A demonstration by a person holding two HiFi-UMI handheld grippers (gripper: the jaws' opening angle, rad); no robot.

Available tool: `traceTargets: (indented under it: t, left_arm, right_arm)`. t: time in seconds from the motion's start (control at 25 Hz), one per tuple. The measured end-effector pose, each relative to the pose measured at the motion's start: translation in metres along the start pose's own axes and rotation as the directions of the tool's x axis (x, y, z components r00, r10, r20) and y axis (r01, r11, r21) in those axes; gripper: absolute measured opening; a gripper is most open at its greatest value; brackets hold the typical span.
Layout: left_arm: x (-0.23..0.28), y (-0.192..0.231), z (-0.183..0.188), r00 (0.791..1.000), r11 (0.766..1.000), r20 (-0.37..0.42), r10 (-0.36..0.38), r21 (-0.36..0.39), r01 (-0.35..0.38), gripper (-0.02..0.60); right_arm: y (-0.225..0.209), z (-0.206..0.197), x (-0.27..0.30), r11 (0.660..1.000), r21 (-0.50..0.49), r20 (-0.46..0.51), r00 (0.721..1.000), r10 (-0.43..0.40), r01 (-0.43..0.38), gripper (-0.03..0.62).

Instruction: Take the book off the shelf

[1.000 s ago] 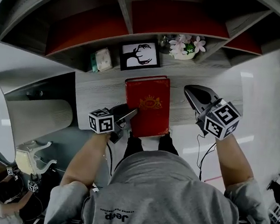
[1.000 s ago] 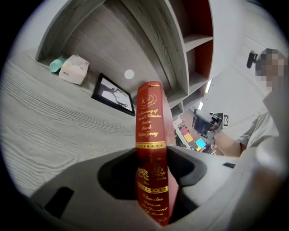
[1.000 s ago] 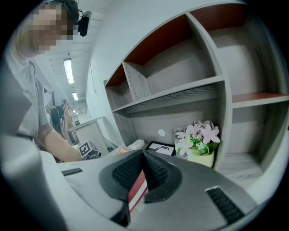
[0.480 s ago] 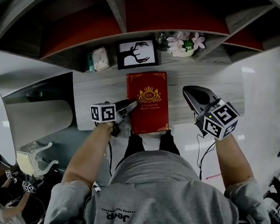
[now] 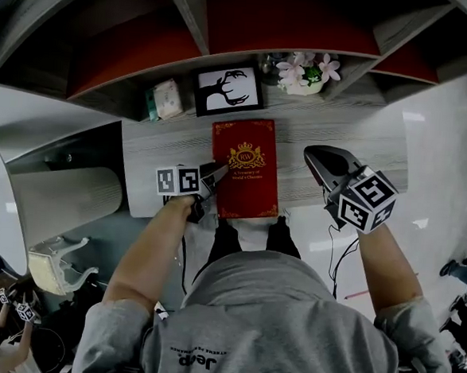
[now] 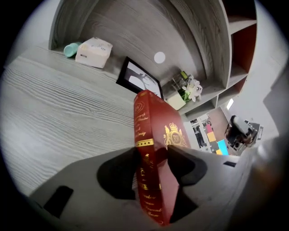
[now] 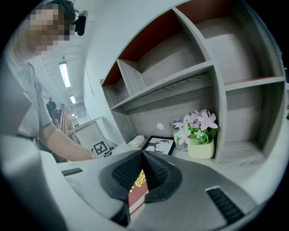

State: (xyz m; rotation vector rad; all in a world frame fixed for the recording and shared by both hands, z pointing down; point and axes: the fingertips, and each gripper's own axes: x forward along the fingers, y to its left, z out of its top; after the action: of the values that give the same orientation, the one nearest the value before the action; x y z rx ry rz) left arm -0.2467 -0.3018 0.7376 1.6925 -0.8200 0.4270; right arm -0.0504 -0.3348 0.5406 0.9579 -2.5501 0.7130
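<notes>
Head view: the red book (image 5: 245, 168) lay on the desk (image 5: 156, 148) below the shelves. The left claw (image 5: 216, 173) was at its left edge and the right claw (image 5: 314, 154) was apart to its right.

Left gripper view: the pads clamped the book's spine edge, probably to lower it flat.

Only the right gripper view showed that claw closed and empty.
</notes>
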Motion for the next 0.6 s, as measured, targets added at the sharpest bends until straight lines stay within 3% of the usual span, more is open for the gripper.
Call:
traceTargets:
  t: [0.4,0.6]
  left_arm:
    - [-0.008,-0.004,0.001,0.994,0.992,0.061,0.094,0.078,-0.098,0.279]
    - [-0.037,-0.012,0.011,0.983,0.984,0.143,0.111,0.124,-0.129,0.279]
  right_arm:
    - [0.007,0.006,-0.002,1.0,-0.009,0.012,1.0,0.007,-0.007,0.021]
    - [0.009,0.017,-0.01,1.0,-0.022,0.029,1.0,-0.003,0.004,0.021]
